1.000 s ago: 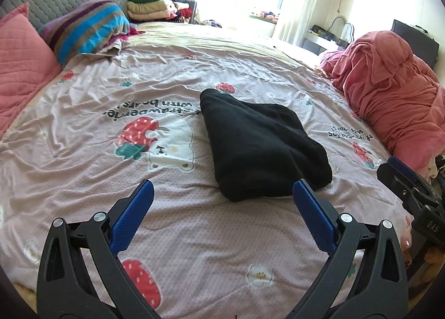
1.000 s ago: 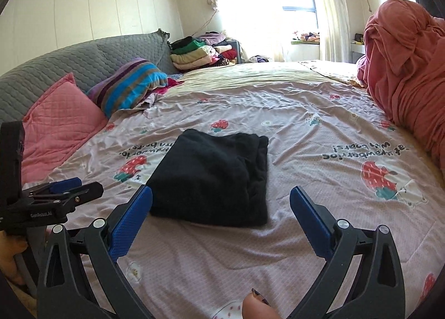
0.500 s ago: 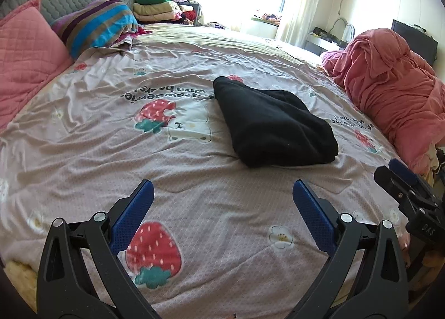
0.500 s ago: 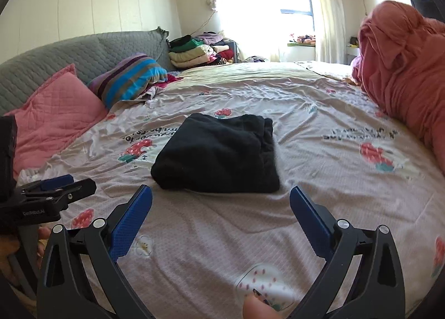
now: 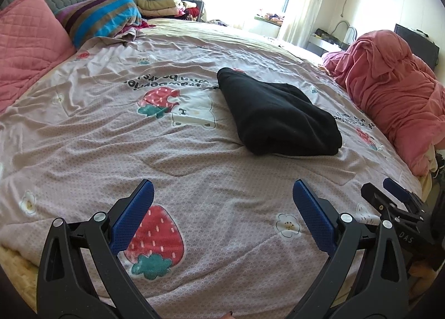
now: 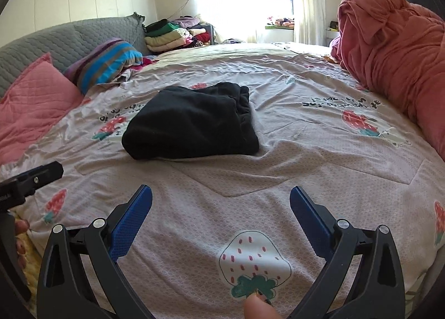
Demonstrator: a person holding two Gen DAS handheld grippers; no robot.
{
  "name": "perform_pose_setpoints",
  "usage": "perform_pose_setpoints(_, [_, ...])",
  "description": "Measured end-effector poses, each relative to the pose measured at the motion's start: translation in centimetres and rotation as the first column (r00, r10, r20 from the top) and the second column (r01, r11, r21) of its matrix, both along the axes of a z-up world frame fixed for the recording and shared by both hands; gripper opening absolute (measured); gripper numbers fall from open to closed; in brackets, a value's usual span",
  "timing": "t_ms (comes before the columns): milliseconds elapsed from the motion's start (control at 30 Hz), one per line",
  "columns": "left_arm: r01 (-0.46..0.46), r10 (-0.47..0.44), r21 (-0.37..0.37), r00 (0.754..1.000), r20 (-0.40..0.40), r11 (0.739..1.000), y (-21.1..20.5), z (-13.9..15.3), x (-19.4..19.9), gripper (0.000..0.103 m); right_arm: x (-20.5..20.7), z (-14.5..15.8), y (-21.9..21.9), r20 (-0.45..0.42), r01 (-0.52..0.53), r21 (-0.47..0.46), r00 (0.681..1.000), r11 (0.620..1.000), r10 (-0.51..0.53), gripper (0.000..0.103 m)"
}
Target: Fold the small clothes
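Bedspread (image 5: 83, 152) carries the folded black garment (image 5: 278, 121) well ahead of both spread, empty grippers, left gripper (image 5: 222, 207) and right gripper (image 6: 221, 210) about equally far.

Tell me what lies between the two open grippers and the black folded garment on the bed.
Nothing visible. Only bare strawberry-print bedspread lies between the right gripper and the black garment, and likewise ahead of the left gripper. The pink pillow and red blanket heap sit off to the sides.

Black folded garment (image 5: 281, 118) on pinkish strawberry-print bedspread (image 5: 194, 180) (striped pillow (image 5: 103, 15) in purple, blue, tan)
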State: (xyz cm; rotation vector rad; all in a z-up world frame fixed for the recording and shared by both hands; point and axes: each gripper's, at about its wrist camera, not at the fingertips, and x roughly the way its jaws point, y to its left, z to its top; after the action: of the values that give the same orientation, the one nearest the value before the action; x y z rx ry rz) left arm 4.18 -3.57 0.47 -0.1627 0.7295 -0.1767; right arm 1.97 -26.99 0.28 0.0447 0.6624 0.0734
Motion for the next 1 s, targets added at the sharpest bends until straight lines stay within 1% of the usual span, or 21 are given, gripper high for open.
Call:
perform_pose_setpoints(233, [-0.019, 0.019, 0.004, 1.0, -0.015, 1.0, 0.27, -0.5, 0.1, 0.094, 0.04, -0.81, 0.3, -0.021, -0.004, -0.017, 1.0, 1.0, 0.004, 0.099])
perform_pose_setpoints(600, [-0.025, 0.026, 0.032, 0.999, -0.027, 0.999, 0.08, -0.67, 0.01, 0.094, 0.03, -0.83, 0.41, -0.022, -0.001, -0.012, 1.0, 1.0, 0.0, 0.099])
perform_pose_setpoints(800, [-0.025, 0.026, 0.029, 0.999, -0.029, 0.999, 0.06, -0.69, 0.03, 0.094, -0.06, -0.76, 0.4, -0.023, 0.0, -0.014, 1.0, 1.0, 0.0, 0.099])
perform_pose_setpoints(1000, [-0.031, 0.033, 0.049, 0.999, -0.03, 0.998, 0.08, -0.71, -0.02, 0.094, -0.12, -0.74, 0.42, -0.027, 0.0, -0.015, 1.0, 1.0, 0.0, 0.099])
